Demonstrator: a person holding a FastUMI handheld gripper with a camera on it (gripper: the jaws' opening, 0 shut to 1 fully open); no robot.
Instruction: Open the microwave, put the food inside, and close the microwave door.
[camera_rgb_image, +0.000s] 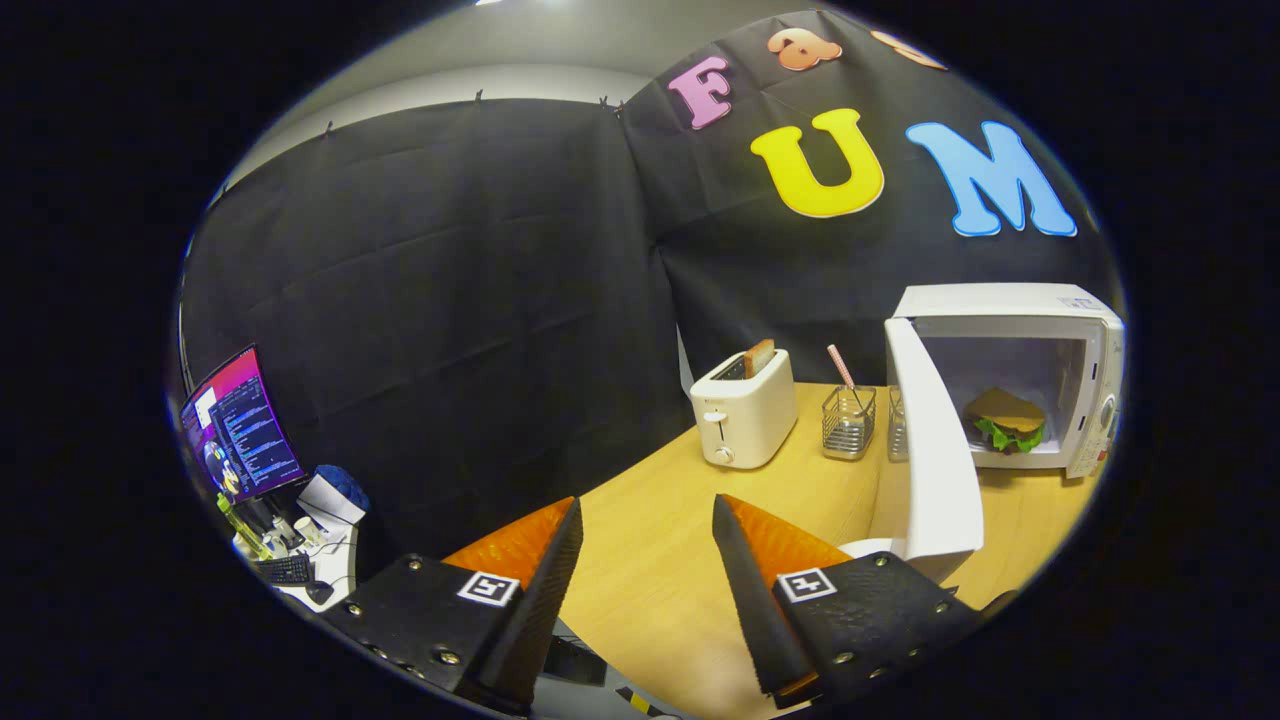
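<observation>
White microwave (1010, 375) (sandwich (1006, 420) inside) beyond parted tongs (648, 525).

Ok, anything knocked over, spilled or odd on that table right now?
Nothing spilled or toppled. The microwave door stands open with the sandwich inside; toaster and wire holder sit upright. The gripper is open, holding nothing.

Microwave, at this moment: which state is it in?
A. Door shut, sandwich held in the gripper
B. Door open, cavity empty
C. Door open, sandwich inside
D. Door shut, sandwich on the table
C: the microwave has its door swung open and the sandwich sits in the cavity; the gripper is open, holding nothing.
</observation>
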